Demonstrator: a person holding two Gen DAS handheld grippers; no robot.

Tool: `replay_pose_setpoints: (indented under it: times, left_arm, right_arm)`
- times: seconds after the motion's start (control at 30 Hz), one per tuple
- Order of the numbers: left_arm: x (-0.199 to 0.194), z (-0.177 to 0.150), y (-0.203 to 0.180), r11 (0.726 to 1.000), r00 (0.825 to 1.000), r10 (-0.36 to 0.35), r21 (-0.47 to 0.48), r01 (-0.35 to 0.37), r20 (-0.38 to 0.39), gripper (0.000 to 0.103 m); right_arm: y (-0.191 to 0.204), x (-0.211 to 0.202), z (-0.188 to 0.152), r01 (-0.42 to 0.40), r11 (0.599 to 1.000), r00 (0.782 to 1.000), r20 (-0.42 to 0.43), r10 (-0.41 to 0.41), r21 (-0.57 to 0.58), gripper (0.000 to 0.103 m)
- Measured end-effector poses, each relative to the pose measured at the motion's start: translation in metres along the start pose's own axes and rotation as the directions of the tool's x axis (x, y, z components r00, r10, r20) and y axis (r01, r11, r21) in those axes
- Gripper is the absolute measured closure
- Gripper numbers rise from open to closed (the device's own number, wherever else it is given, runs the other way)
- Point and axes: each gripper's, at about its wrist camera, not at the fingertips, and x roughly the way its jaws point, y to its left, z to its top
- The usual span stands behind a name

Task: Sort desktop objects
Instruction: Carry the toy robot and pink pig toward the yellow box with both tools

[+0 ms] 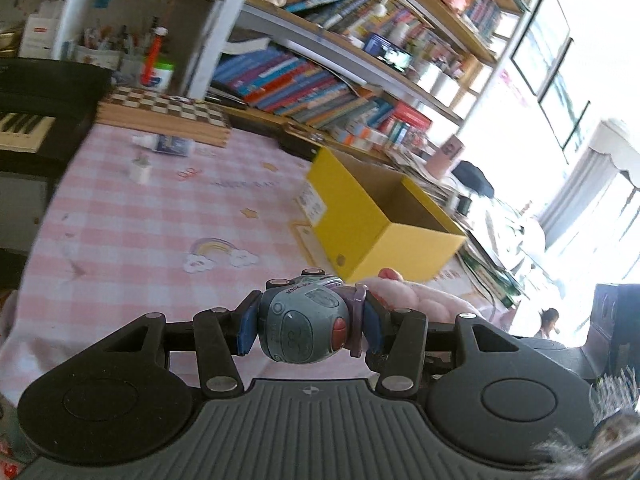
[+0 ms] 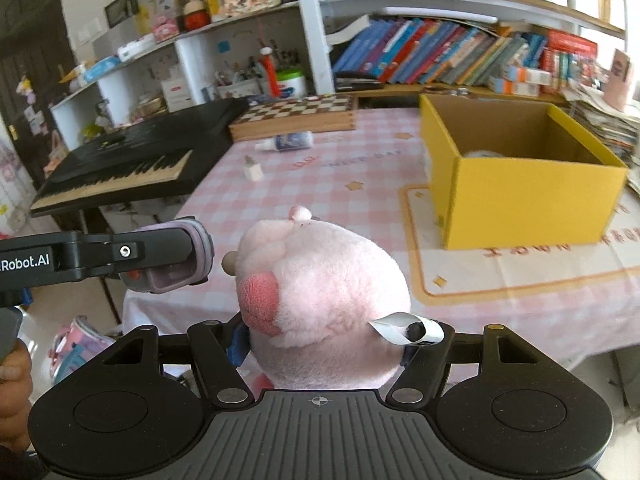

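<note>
My left gripper [image 1: 306, 330] is shut on a grey toy truck [image 1: 304, 330] with a red button and purple trim, held above the near edge of the pink checked table [image 1: 140, 220]. It also shows in the right wrist view [image 2: 176, 258] at left. My right gripper [image 2: 324, 340] is shut on a pink plush toy [image 2: 320, 292], held above the table's near edge; the plush also shows in the left wrist view [image 1: 416, 298]. A yellow open cardboard box [image 2: 520, 196] stands on the table to the right, also in the left wrist view [image 1: 380, 216], with something pale inside.
A glue bottle [image 2: 286, 142], a small white charger [image 2: 253, 170] and a chessboard box [image 2: 296, 116] lie at the far side. A black keyboard piano [image 2: 120, 172] stands left of the table. Bookshelves [image 2: 460, 56] line the back; paper stacks [image 2: 604, 124] sit right.
</note>
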Motion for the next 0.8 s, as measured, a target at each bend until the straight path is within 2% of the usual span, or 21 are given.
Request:
replay_pose_setpoints:
  times: [0.4,0.8]
  left_arm:
    - [0.03,-0.006,-0.034,0.986,0.986,-0.133,0.089,0.142,-0.102,0.055]
    - [0.052,-0.011,-0.059,0.971,0.968,-0.188,0.115,0.208,-0.166,0.055]
  right_arm:
    - [-0.031,-0.023,-0.022,0.115,0.985,0.993,-0.012,-0.114,0.127,0.036]
    - [-0.053,-0.034,-0.033,0.167,0.97,0.986,-0.033,-0.164,0.179,0.036]
